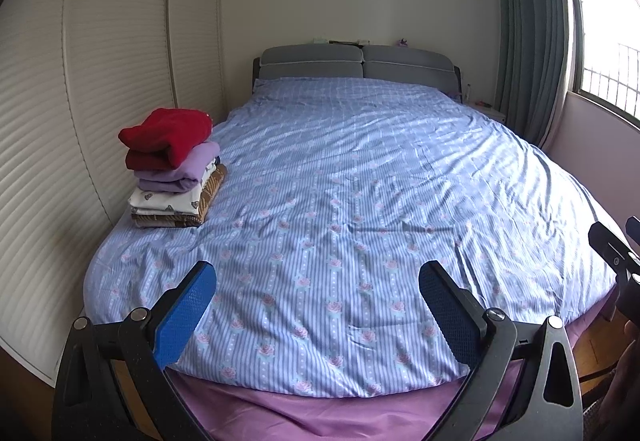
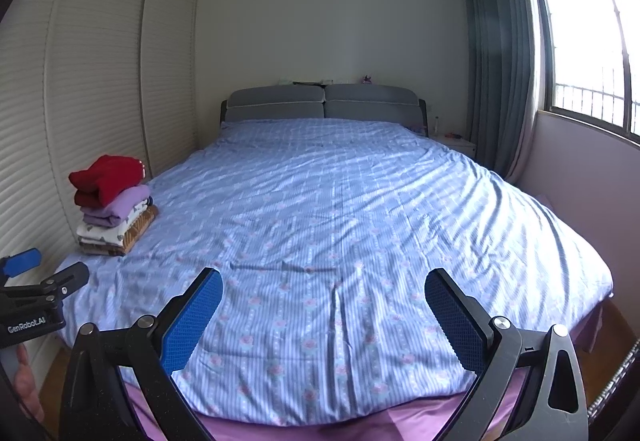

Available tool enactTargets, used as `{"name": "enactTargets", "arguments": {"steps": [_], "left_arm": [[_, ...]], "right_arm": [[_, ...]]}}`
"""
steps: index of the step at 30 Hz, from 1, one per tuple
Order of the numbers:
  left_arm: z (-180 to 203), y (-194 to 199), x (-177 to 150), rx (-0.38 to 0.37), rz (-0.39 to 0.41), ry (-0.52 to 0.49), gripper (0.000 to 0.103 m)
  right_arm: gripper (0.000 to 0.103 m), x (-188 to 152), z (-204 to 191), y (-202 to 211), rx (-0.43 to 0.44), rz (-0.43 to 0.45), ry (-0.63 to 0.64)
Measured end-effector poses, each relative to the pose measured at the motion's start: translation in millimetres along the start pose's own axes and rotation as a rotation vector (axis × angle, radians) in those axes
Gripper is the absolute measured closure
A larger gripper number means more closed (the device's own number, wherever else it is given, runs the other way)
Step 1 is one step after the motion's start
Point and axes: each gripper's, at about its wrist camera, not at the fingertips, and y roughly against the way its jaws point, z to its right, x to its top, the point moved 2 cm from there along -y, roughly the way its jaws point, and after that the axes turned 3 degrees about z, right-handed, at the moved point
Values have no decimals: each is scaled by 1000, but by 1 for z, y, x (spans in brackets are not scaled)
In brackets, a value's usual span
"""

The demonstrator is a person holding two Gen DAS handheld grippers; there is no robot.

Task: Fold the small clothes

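We take the wide bed with its blue striped, rose-printed cover [image 1: 340, 201] as our landmark; it fills both views, wrinkled but bare across its middle and foot. Beyond the bed's head stands the grey padded headboard [image 1: 356, 63], and along the bed's left side runs the cream louvred wardrobe [image 1: 80, 81].

On the bed's left edge, toward the foot, sits a neat stack of folded small clothes [image 1: 172, 169]: a red knit piece on top, a lilac one under it, then a white printed one, and a brown woven piece at the bottom.

Our left claw [image 1: 318, 315] hangs over the bed's foot with its blue pads spread wide apart and nothing between them. Our right claw [image 2: 324, 315], just beside it over the same foot, is likewise spread wide and holds nothing.

As we judge it, the folding looks finished or nearly so: four pieces are folded and stacked, and no loose garment lies on the bed. Whether more clothes wait outside these views we cannot tell.
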Motion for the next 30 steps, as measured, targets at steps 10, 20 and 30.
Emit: {"name": "enactTargets", "arguments": {"steps": [10,20,30], "left_arm": [[1,2,-4,-1,-4,-1,0],[-1,2,-5,-3,-12,-3,0],[-2,0,-6,-3,-16,-2,0]], "right_arm": [[1,-2,0,1,3,-3,-2],[1,-2,0,1,6,-8,-6],[1,-2,0,1,5,-5,-6]]}}
